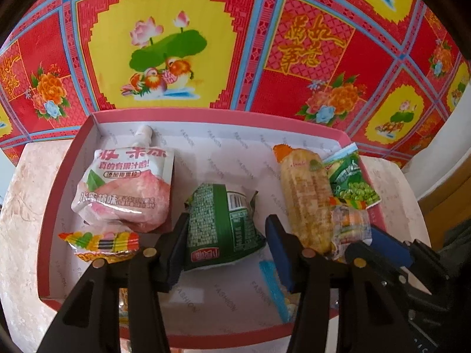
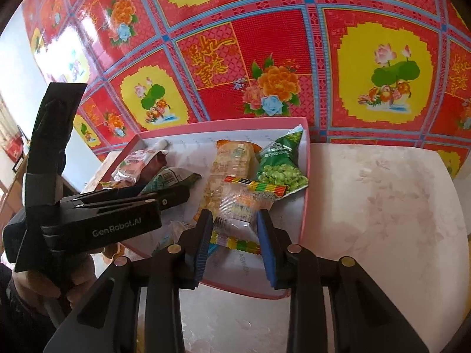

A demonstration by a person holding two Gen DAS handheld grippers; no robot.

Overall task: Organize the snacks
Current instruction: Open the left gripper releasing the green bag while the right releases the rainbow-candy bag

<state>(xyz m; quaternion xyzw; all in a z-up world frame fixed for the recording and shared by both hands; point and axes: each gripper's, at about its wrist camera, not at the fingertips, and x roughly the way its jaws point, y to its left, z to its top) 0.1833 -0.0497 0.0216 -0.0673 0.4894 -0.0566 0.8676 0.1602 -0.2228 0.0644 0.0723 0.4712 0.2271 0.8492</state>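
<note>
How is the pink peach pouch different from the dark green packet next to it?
The pink peach pouch is pale and has a white spout; the dark green packet is dark with no spout. The left gripper straddles the green packet, while the pouch lies free. Both lie in the pink box.

The left tongs [image 1: 226,244] reach into the pink-rimmed box [image 1: 56,194], their jaws spread wide on either side of a green packet [image 1: 223,226], not pressing it. The right tongs [image 2: 235,247] are near the box's right side, closed on a clear candy wrapper [image 2: 238,209]. The person's left hand [image 2: 50,282] grips the left handle.
</note>
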